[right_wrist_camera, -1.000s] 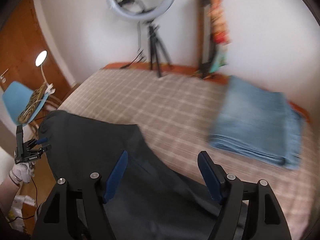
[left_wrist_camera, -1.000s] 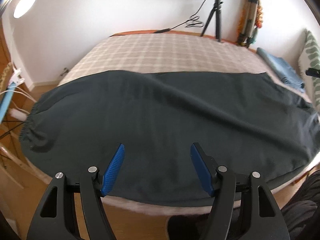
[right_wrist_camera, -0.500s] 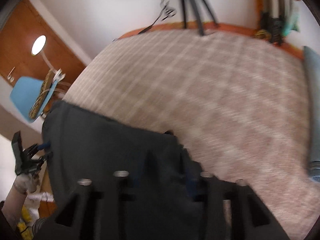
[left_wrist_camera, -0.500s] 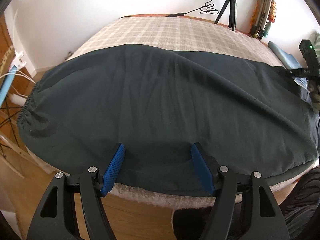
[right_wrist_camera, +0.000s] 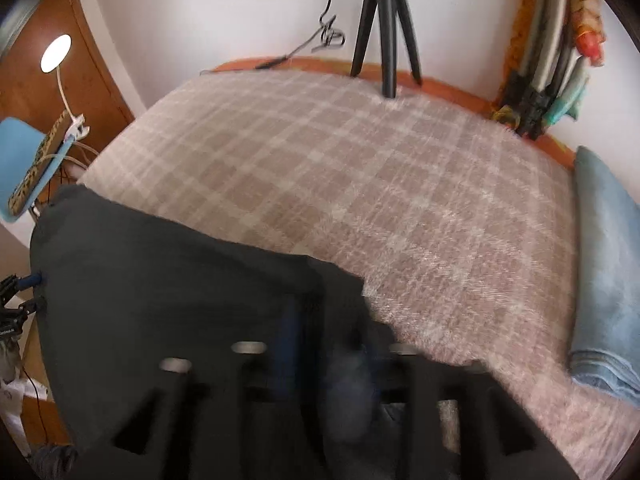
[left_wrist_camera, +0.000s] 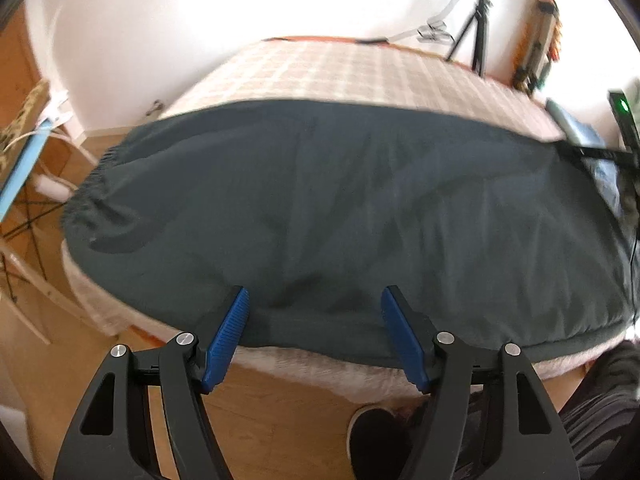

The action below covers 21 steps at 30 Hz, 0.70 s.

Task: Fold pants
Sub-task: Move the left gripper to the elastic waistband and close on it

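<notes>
One pair of dark pants (left_wrist_camera: 344,208) lies spread across the plaid bed (left_wrist_camera: 360,68). My left gripper (left_wrist_camera: 314,304) hangs released at the near hem, pads straddling the edge. My right gripper (right_wrist_camera: 324,344) sits blurred over the cloth's far end; its grip I cannot tell. One folded blue jeans stack (right_wrist_camera: 604,280) lies rightmost.

Checked bedspread (right_wrist_camera: 360,184), tripod (right_wrist_camera: 386,20), possibly folded jeans (right_wrist_camera: 604,264)
</notes>
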{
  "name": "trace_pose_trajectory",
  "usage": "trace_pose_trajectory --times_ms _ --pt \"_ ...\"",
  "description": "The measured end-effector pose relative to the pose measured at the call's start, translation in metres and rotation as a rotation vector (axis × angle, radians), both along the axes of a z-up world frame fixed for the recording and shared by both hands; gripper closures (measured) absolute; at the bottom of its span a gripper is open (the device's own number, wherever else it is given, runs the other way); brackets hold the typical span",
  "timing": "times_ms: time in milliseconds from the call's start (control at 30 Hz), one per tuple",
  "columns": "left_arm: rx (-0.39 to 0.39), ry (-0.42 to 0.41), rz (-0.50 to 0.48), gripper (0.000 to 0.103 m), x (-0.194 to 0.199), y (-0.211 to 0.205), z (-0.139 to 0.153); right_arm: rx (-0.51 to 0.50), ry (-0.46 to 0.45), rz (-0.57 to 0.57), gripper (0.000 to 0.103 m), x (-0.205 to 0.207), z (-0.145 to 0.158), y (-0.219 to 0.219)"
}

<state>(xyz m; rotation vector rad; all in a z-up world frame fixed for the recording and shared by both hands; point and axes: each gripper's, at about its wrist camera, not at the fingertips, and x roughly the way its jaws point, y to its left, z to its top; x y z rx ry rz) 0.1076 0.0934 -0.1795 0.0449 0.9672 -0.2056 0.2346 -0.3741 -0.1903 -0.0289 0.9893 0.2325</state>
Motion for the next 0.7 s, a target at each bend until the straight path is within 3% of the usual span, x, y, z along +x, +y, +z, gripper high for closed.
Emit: trace_pose_trajectory --times_ms 100,267,533,700 --pt "0.003 -0.043 0.035 0.035 -0.005 0.011 0.015 0.009 -0.051 0.010 0.049 -0.021 0.024 0.002" --pt "-0.014 -0.084 0.079 0.033 -0.005 0.030 0.029 0.045 -0.055 0.102 0.039 -0.064 0.044 0.023" --pt "-0.056 -0.072 0.123 0.032 0.009 0.057 0.019 -0.021 0.079 0.169 0.039 -0.100 0.006 0.051" --pt "-0.208 -0.037 0.232 0.032 0.018 0.112 0.006 -0.094 0.145 0.168 0.038 -0.103 -0.019 0.060"
